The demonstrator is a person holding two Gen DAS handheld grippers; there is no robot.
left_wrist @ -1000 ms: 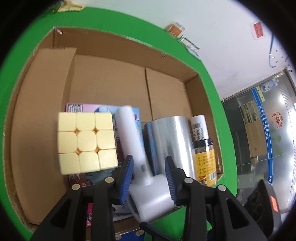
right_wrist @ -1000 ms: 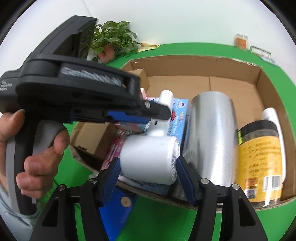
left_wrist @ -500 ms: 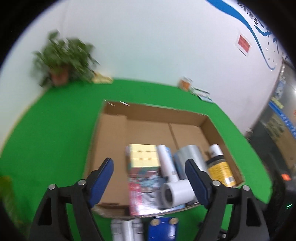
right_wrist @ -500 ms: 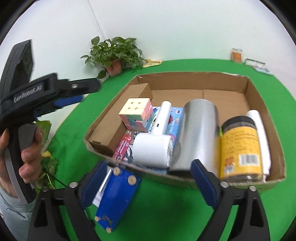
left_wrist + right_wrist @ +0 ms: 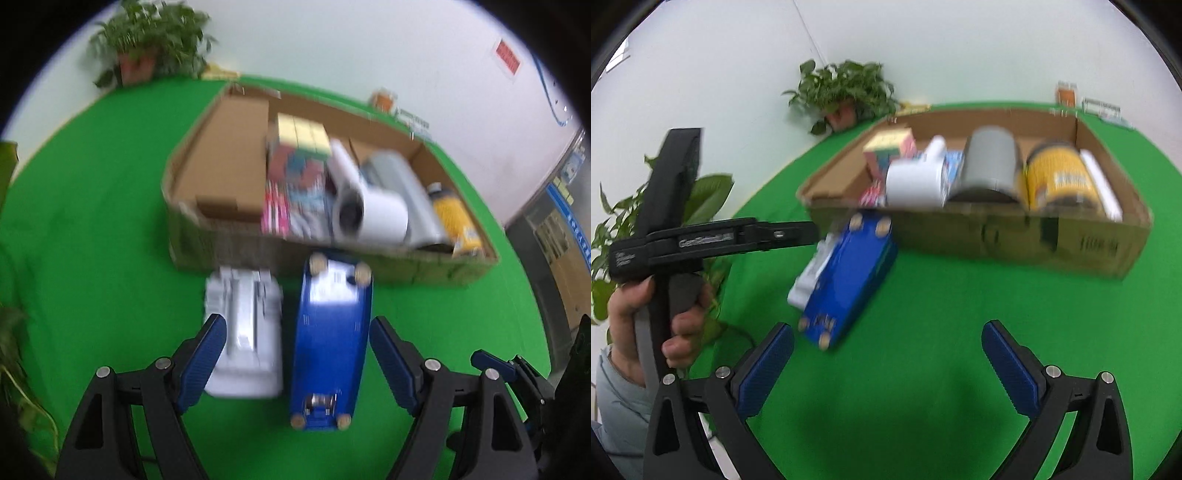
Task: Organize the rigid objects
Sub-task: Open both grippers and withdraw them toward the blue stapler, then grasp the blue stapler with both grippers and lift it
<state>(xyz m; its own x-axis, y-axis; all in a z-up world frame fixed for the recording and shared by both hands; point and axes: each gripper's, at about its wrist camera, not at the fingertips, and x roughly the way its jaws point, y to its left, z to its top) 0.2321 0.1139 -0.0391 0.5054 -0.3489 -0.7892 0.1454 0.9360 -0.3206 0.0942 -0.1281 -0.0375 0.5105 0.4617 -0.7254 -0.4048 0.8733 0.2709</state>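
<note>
**Green cloth, box partly filled, both grippers empty**

Green cloth (image 5: 942,314) covers the table under both my grippers. My left gripper (image 5: 295,358) hangs over two things lying side by side on the cloth, just in front of the cardboard box (image 5: 207,236): a blue oblong object (image 5: 332,350) with round pale knobs at its corners, and a white plastic object (image 5: 243,332) to its left. The left jaws are spread, its blue pads standing outside both items and pressing on neither.

My right gripper (image 5: 886,365) has just been opening, and its jaws now stand wide apart with only bare cloth between them. From this side the blue oblong object (image 5: 849,280) lies ahead and to the left, with the white one half hidden behind it. My left hand (image 5: 653,325) shows at the left edge, wrapped round its gripper's handle.

Inside the box, by the right wrist view:
- pastel puzzle cube (image 5: 890,147), toward the left, resting on flat printed packets
- white roll (image 5: 916,181) lying at the near wall
- silver cylinder (image 5: 990,166), on its side, just right of the roll
- yellow-labelled jar (image 5: 1060,181) with dark lid, on its side, next along
- slim white tube (image 5: 1102,184) against the right wall

The box's left part is bare cardboard. Both views are motion-blurred, so labels are unreadable. A potted plant (image 5: 846,92) stands by the wall behind the table.
</note>
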